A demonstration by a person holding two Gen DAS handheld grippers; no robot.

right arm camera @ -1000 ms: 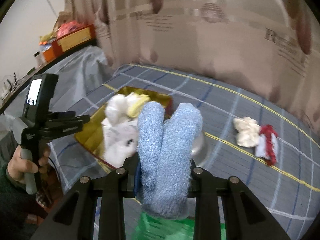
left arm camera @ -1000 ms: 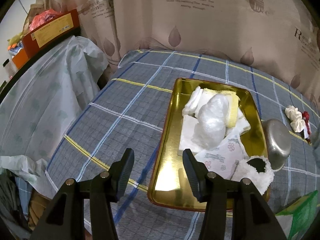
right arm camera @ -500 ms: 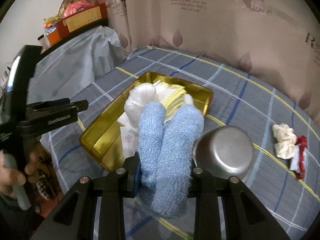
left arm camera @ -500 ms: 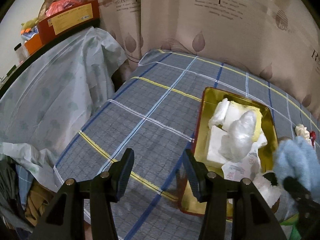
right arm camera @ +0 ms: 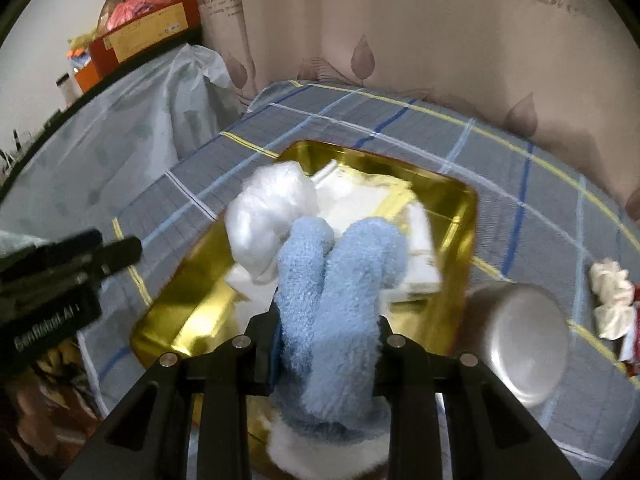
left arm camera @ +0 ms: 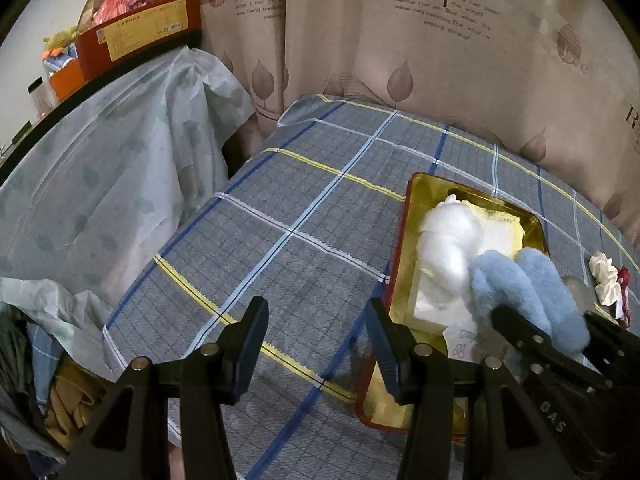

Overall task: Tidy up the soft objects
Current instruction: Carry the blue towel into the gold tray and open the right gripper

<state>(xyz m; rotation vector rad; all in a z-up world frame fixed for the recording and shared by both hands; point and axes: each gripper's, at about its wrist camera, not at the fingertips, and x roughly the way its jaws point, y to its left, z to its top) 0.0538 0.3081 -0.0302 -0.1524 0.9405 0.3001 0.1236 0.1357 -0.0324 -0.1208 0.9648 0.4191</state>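
The right gripper point(right arm camera: 326, 320) has its jaws clamped on a fluffy light-blue folded sock point(right arm camera: 340, 280), whose two rounded lobes stick up from between them and hang over the near part of a gold rectangular metal tray point(right arm camera: 460, 216). In the right wrist view, at 11 o'clock from the sock and just beside it, a crumpled white plastic-wrapped bundle point(right arm camera: 268, 216) lies in the tray on flat white cloths point(right arm camera: 348, 200), with a pale yellow folded cloth point(left arm camera: 500, 226) toward the tray's far end. At 3 o'clock from the sock, just outside the tray, stands an upturned silver metal bowl point(right arm camera: 520, 336), and farther at 3 o'clock a cream scrunchie point(right arm camera: 610, 300) lies touching a red-and-white fabric item point(right arm camera: 632, 340). The left gripper point(left arm camera: 316, 336) hovers with its jaws open and nothing between them, over the grey plaid-covered tabletop point(left arm camera: 280, 208) at 9 o'clock from the tray. Behind the tabletop hangs a beige leaf-print curtain point(left arm camera: 400, 40).
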